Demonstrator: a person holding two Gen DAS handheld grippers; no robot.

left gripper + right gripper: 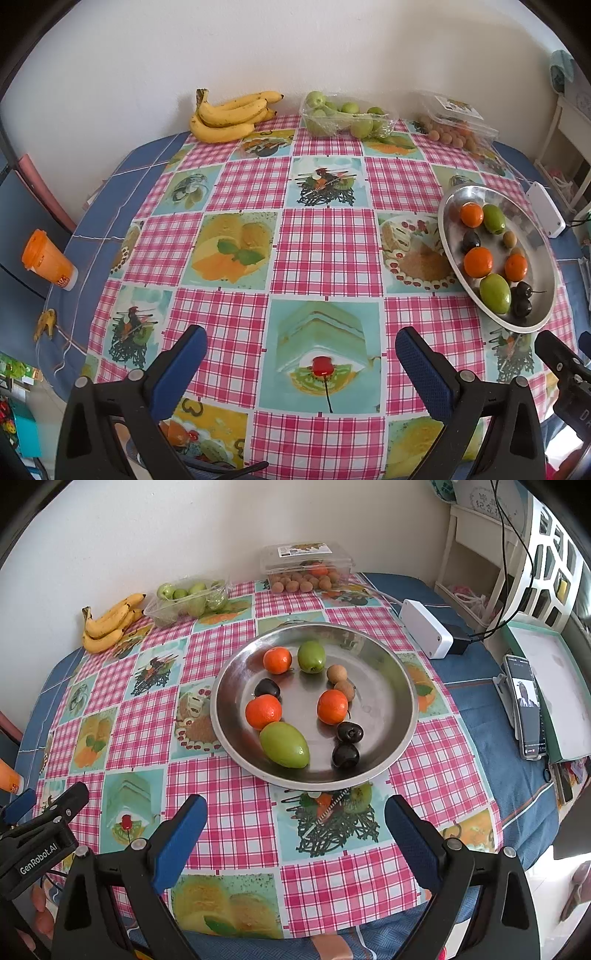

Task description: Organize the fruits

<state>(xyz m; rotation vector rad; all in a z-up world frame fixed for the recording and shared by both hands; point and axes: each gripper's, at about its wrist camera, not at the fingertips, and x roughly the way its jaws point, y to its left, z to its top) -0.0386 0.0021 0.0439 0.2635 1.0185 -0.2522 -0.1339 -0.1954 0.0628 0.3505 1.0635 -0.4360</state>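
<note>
Both spread and holding nothing: left gripper [301, 360], right gripper [295, 827], hovering at table's near edge. Sitting mixed on steel plate [391, 746] near right edge: oranges [263, 712], green fruits [284, 744], dark plums [345, 755]. Fitting either gathered or awaiting sorting.

The round dish [391, 686] is polished metal, shiny enough to mirror the fruit. A glossy, wipe-clean checked cloth [229, 819] covers the worktop over duller blue woven fabric [491, 738]. Two clear, crinkly plastic punnets [184, 605] stand by the wall. The fingers [177, 842] carry matt, dimpled blue pads.
</note>
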